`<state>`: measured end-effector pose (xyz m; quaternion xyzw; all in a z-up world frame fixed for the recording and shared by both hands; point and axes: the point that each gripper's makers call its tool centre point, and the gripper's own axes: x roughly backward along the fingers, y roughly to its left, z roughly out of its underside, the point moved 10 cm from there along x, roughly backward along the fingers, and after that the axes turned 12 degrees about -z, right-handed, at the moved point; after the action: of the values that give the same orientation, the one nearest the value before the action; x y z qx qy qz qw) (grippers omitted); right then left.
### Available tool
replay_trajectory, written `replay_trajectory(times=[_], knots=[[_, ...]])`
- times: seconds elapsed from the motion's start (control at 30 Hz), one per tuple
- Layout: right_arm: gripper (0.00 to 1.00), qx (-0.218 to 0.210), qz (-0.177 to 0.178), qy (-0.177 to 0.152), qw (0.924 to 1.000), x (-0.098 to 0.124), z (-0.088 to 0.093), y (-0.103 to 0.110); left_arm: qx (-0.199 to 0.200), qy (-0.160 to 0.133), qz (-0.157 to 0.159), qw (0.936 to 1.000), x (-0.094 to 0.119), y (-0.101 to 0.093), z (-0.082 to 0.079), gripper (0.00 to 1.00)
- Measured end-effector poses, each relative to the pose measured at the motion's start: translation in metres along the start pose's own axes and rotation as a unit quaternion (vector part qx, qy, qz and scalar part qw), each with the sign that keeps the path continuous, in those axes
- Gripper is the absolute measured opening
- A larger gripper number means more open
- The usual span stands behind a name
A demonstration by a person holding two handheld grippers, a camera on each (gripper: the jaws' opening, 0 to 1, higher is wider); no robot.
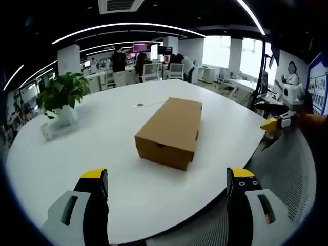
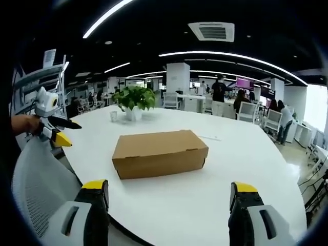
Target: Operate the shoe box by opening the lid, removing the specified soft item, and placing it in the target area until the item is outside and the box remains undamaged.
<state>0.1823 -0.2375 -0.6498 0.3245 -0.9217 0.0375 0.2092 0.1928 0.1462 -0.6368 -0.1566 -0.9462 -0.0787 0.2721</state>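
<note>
Claws [image 1: 168, 184] [image 2: 169, 197] spread, shoe box [image 1: 171, 130] closed

I'm looking into an open-plan office: a wide white bench [image 1: 128, 200] with a potted plant [image 2: 135, 98], rows of desks and white chairs [image 2: 249, 110] behind, people [image 1: 119, 60] at workstations, and curved strip lights [image 2: 230, 55] on a dark ceiling.

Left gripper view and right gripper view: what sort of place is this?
Likely an open-plan office: a large white table holding a closed cardboard shoe box and potted plant, with desks, chairs and people behind.
</note>
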Motion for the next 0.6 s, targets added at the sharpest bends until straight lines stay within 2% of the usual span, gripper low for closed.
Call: replay_trajectory(times=[0.2,0.6], knots=[[0.98,0.020,-0.014,0.016,0.9996,-0.001,-0.003,-0.008,-0.006,0.005,-0.003,1.0000,-0.007,-0.007,-0.006,1.00],[0.97,0.044,-0.041,0.036,0.9975,-0.009,-0.006,-0.034,0.026,0.001,0.006,0.9997,-0.022,-0.027,-0.010,1.00]])
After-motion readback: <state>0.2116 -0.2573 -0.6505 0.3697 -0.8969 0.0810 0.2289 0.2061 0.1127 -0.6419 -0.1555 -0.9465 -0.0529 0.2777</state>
